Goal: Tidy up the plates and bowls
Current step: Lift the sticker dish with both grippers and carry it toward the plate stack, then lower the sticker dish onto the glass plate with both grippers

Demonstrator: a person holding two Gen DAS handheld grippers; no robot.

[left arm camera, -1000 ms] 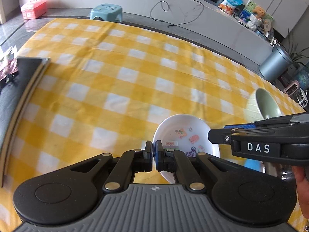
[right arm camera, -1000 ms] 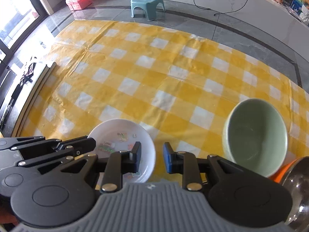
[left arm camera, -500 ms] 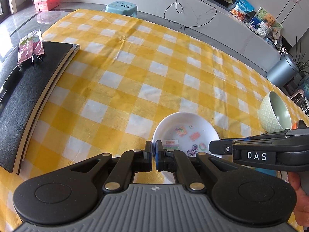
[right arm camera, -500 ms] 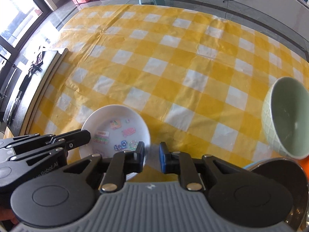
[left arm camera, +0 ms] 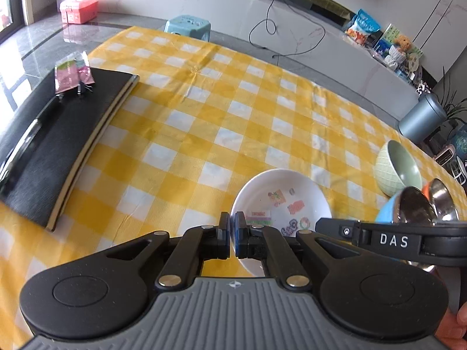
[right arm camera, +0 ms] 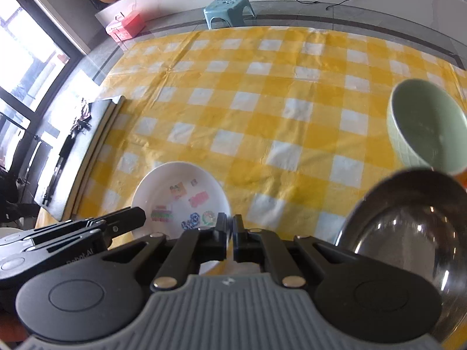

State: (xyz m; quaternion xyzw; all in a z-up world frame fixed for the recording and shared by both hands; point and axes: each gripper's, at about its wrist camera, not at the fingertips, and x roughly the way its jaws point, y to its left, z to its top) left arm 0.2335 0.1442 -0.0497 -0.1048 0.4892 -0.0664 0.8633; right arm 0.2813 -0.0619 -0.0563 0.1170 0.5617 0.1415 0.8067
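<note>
A white plate with cartoon stickers point(left arm camera: 281, 201) lies on the yellow checked tablecloth point(left arm camera: 204, 122). My left gripper point(left arm camera: 232, 234) is shut on the plate's left rim. My right gripper point(right arm camera: 232, 237) is shut on the same plate's point(right arm camera: 178, 195) right rim. A pale green bowl point(left arm camera: 398, 167) stands at the right, also in the right wrist view point(right arm camera: 426, 128). A steel bowl point(right arm camera: 408, 221) sits close to my right gripper, beside a blue bowl point(left arm camera: 388, 208) and an orange one point(left arm camera: 426, 188).
A black board point(left arm camera: 58, 140) with a pink packet point(left arm camera: 73, 71) lies along the table's left edge. A blue stool point(left arm camera: 188, 26) and a pink box point(left arm camera: 78, 8) stand on the floor beyond the table. The far half of the cloth is bare.
My right gripper has closed on the plate's right rim. Both grippers have pulled back and risen, so more of the room and the steel bowl show. The left gripper stays shut on the plate.
</note>
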